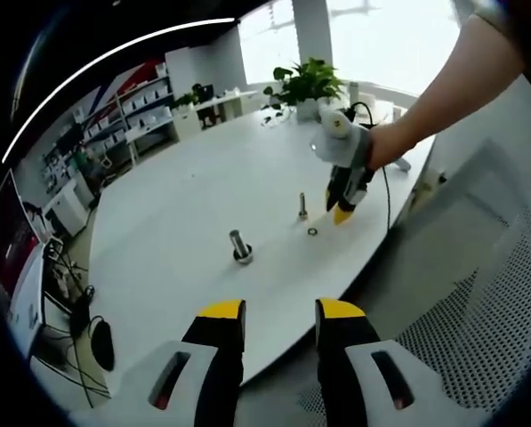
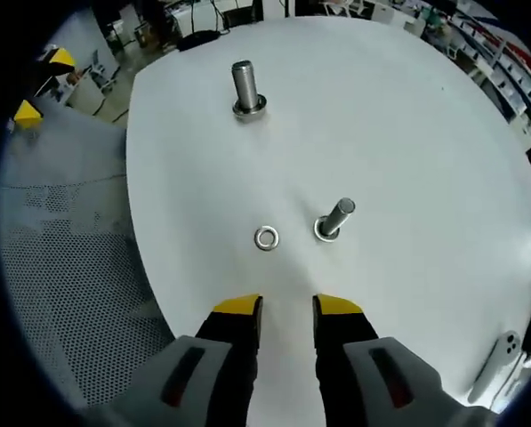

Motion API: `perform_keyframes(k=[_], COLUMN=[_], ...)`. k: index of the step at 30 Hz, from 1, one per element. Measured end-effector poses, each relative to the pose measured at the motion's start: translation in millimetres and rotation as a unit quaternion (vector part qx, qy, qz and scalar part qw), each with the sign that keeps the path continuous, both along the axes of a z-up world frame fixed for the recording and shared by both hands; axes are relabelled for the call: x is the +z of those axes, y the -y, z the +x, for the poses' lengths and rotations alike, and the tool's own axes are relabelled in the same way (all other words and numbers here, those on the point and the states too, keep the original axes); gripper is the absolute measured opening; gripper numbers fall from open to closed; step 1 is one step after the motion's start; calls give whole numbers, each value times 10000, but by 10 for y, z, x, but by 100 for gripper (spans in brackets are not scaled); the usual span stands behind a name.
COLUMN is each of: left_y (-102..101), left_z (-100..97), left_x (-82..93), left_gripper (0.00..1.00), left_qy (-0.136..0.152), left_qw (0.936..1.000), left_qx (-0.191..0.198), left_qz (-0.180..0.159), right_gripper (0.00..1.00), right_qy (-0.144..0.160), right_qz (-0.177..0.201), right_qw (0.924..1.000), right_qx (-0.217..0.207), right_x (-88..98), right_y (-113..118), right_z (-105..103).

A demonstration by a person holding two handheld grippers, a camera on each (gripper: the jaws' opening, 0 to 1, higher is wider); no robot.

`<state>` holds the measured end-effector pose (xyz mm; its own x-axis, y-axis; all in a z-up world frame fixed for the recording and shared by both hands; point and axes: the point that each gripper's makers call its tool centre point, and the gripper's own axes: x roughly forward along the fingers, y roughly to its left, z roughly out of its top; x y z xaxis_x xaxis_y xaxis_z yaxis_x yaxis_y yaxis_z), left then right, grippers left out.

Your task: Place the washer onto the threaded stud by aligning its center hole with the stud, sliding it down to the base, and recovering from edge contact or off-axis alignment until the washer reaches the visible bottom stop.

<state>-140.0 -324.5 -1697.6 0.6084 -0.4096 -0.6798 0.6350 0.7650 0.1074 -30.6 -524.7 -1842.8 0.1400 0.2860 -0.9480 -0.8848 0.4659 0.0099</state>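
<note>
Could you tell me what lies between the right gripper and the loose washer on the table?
Nothing: in the right gripper view, only bare white table separates the right gripper from the washer.

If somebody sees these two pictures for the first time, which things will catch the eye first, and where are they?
On the bare white table, two upright metal studs stand out: a thicker stud farther away and a thinner stud nearer the right tool. A small washer lies flat beside the thinner stud, apart from it and not yet on it. The yellow-tipped right tool hovers just above this pair, holding nothing.
</note>
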Motion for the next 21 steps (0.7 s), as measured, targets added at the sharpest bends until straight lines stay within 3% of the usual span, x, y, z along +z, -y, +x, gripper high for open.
perform_keyframes(k=[9, 15, 21], left_y=[-10, -22, -32], left_z=[-4, -4, 3], left_x=[-1, 4, -1], left_gripper=[30, 29, 29], left_qy=[24, 22, 5], left_qw=[10000, 10000, 9999], left_qx=[25, 72, 108], left_qz=[31, 11, 11], right_gripper=[28, 28, 28], right_qy=[-38, -30, -39], right_qz=[167, 73, 10], right_qw=[9998, 9994, 9994], right_qx=[26, 324, 353], right_x=[9, -34, -77], right_y=[-232, -368, -375], right_z=[12, -49, -11])
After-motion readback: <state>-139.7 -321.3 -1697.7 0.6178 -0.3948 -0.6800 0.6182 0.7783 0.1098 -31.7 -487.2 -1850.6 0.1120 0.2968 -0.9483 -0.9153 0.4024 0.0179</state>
